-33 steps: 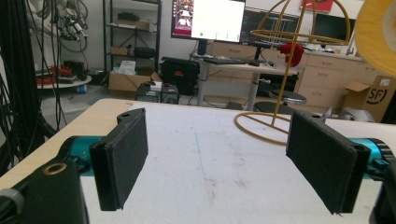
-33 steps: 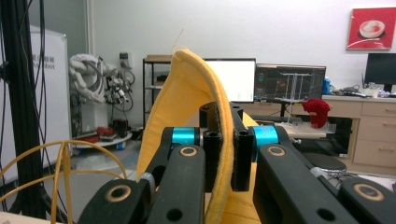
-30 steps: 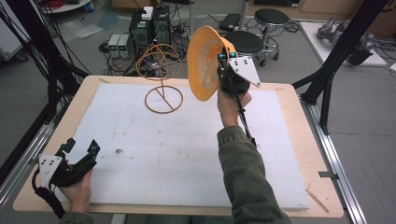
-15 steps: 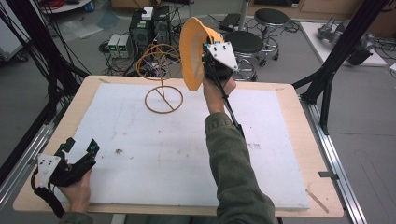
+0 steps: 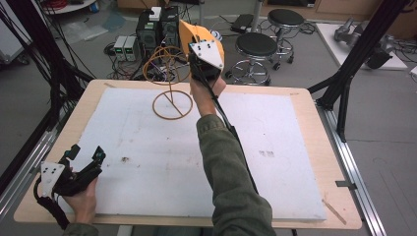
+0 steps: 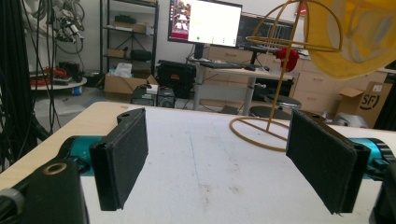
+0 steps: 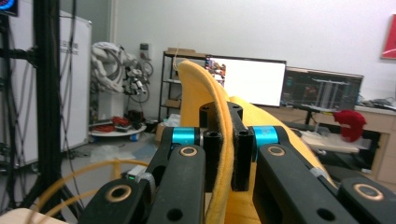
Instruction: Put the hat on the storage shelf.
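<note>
Right gripper (image 7: 223,154) clamps the yellow hat (image 7: 198,88) (left gripper (image 6: 219,154) gapes empty) above the wire stand (image 5: 169,73)

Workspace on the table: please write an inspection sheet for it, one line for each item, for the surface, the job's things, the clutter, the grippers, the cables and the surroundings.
Surface: white mat on a wooden table, with a few small dark marks.
Job's things: yellow hat held up in the air; yellow wire stand upright on the mat's far part, its domed top beside the hat.
Clutter: nothing seen on the mat.
Grippers: right gripper shut on the hat's edge, raised near the stand's top; left gripper open, holding nothing, low at the near left corner.
Cables: a black cable runs from the right gripper along the sleeve.
Surroundings: stools, computer boxes on the floor, monitors on a desk.
</note>
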Available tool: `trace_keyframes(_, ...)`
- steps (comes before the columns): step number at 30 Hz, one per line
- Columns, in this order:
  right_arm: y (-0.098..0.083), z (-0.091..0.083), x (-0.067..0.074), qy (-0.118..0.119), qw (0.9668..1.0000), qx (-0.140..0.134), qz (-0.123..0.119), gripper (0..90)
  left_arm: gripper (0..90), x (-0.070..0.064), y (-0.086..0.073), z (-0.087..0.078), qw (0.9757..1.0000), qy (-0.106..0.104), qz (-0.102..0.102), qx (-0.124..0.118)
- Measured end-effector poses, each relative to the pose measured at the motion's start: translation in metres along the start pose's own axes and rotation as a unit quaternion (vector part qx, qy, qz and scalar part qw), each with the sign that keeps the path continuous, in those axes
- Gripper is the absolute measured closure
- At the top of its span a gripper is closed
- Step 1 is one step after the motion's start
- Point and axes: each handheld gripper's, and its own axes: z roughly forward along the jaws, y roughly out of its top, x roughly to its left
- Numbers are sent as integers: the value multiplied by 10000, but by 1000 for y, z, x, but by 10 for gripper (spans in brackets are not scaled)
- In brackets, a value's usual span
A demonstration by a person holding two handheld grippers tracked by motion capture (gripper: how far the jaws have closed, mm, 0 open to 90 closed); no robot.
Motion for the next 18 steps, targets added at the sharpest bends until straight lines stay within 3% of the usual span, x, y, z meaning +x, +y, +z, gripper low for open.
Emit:
trace_keyframes(3, 2, 3, 7, 52, 10000, 15, 22, 865, 212, 1, 0, 0, 10000, 17, -21, -5)
trace_keyframes(10, 1, 17, 37, 281, 9996, 68, -27, 865, 212, 7, 0, 0, 9999, 109, -122, -25)
trace_keyframes(18, -6, 25, 65, 526, 9985, 116, 54, 864, 213, 8, -1, 1, 9999, 108, -79, 6)
